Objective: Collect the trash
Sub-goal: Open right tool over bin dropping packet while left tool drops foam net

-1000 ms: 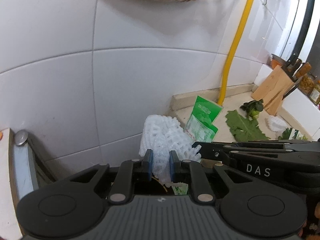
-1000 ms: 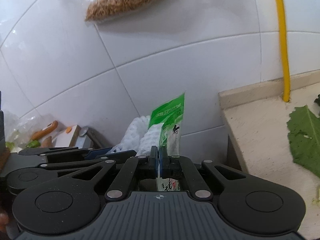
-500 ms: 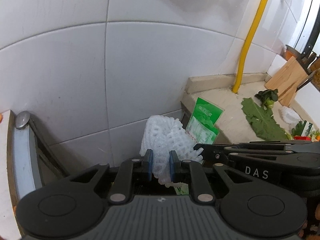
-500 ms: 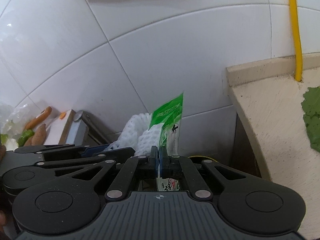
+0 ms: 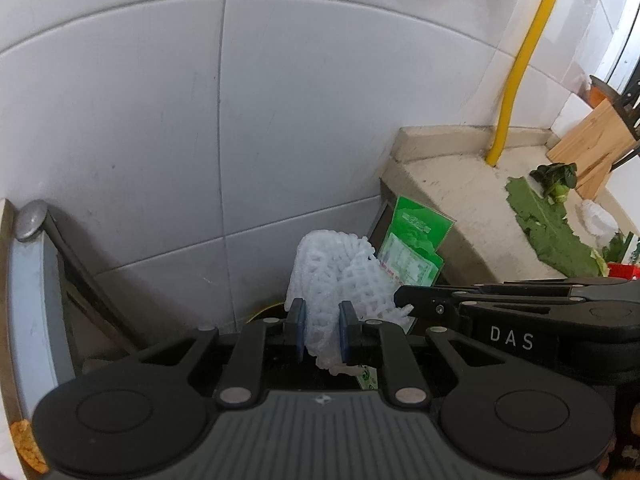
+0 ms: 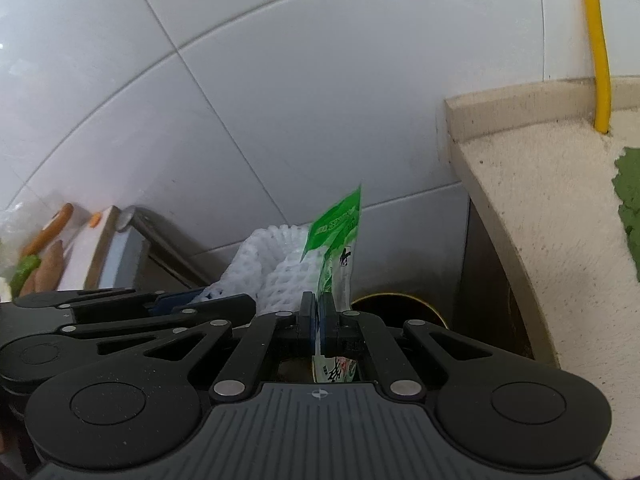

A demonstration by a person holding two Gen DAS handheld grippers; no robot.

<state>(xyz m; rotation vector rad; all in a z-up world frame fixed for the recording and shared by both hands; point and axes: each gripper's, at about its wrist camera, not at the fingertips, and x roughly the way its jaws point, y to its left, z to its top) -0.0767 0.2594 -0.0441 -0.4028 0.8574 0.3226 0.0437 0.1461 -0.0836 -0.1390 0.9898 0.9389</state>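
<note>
A white tiled wall (image 5: 160, 120) fills most of both wrist views, with a yellow pipe (image 5: 520, 68) running down it to the back of a pale speckled stone desk (image 5: 460, 200) on the right. On that desk lie a large flat green leaf (image 5: 548, 228), a small dark green vegetable head (image 5: 556, 178) just behind it, and a wooden knife block (image 5: 592, 148) at the far right edge. On the left side a grey metal-edged surface (image 5: 28, 300) slopes away, and in the right wrist view carrots (image 6: 52, 224) and other vegetables lie on a white board beyond it. Between the two surfaces, low against the wall, the yellow-rimmed mouth of a dark bin (image 6: 400, 308) shows just below and beyond the two tools. The left gripper (image 5: 322, 330) has its fingers pinching a crumpled white foam fruit net (image 5: 340, 276), which stands up between the blue pads and bulges above them. The right gripper (image 6: 319, 322) sits close beside it on the right, its fingers pressed almost together on a thin green-and-white plastic food wrapper (image 6: 338, 236); the wrapper rises upright above the pads, with its printed lower end hanging below them. The net and the wrapper touch each other, both held in the air over the gap beside the desk's end, near the bin's mouth.
</note>
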